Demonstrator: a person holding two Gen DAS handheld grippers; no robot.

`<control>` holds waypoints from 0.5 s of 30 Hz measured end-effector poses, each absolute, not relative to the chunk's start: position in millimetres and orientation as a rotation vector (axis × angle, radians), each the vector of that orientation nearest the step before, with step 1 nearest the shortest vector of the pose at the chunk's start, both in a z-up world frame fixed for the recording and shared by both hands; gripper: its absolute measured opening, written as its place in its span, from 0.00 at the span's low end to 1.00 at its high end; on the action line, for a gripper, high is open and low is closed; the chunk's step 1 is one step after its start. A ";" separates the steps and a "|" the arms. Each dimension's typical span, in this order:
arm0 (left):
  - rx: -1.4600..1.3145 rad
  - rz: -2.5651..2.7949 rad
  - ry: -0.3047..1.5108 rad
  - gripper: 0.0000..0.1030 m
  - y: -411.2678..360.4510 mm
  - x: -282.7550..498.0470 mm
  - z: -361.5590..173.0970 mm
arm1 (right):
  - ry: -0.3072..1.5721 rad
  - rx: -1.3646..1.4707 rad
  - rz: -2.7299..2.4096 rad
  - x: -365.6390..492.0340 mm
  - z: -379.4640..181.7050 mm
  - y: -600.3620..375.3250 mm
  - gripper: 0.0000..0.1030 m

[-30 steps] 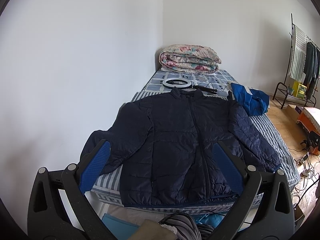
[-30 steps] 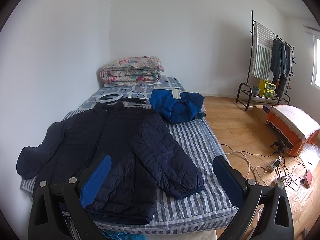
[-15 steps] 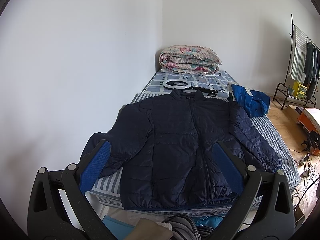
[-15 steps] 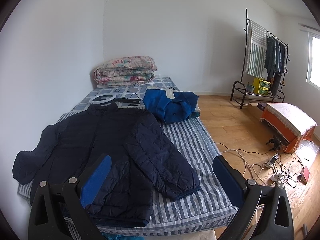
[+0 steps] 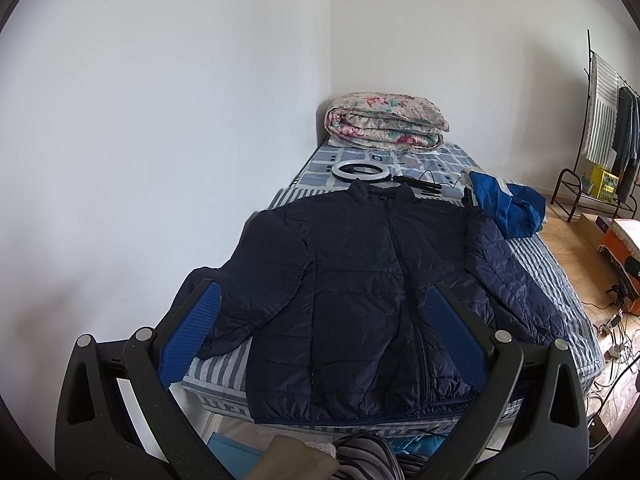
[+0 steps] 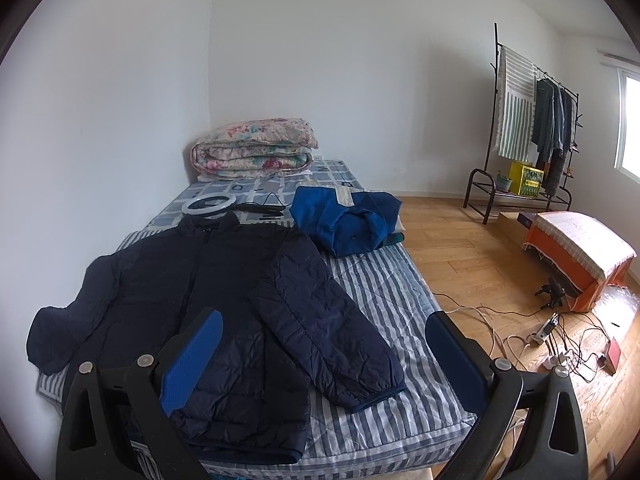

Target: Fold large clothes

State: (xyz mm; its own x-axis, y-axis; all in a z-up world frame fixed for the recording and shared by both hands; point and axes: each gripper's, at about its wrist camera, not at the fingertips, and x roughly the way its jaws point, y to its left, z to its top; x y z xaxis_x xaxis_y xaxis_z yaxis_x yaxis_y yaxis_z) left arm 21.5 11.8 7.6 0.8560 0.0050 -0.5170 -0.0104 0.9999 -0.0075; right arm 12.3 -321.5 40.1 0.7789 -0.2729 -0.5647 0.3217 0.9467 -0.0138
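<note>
A dark navy puffer jacket (image 5: 360, 264) lies flat, front up and zipped, on a striped bed (image 5: 556, 280), sleeves spread to both sides. It also shows in the right wrist view (image 6: 224, 280). My left gripper (image 5: 320, 324) is open and empty, held above the jacket's hem at the foot of the bed. My right gripper (image 6: 324, 344) is open and empty, above the jacket's right sleeve (image 6: 324, 320) and the striped bed (image 6: 400, 304).
A bright blue garment (image 6: 348, 216) lies crumpled behind the jacket. A ring light (image 6: 202, 205) and a folded floral quilt (image 6: 252, 148) sit at the bed's head. Clothes rack (image 6: 524, 120), orange stool (image 6: 576, 252) and floor cables (image 6: 560, 344) are to the right. Wall at left.
Both grippers have shifted slightly; the right view has drifted a little, the jacket sitting slightly lower and further right in it. Nothing was taken hold of. The jacket has not moved.
</note>
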 end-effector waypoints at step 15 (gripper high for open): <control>-0.017 0.036 0.551 1.00 28.8 21.7 5.5 | 0.583 0.043 -0.246 39.0 40.4 -289.4 0.99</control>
State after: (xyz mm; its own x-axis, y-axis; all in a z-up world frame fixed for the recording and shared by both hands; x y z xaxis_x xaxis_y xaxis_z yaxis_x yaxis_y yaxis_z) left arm 21.7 28.8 5.5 0.8512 0.0294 -0.5239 -0.0385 0.9992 -0.0064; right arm 39.0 -289.4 40.4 0.8064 -0.2177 -0.5499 0.2421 0.9698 -0.0290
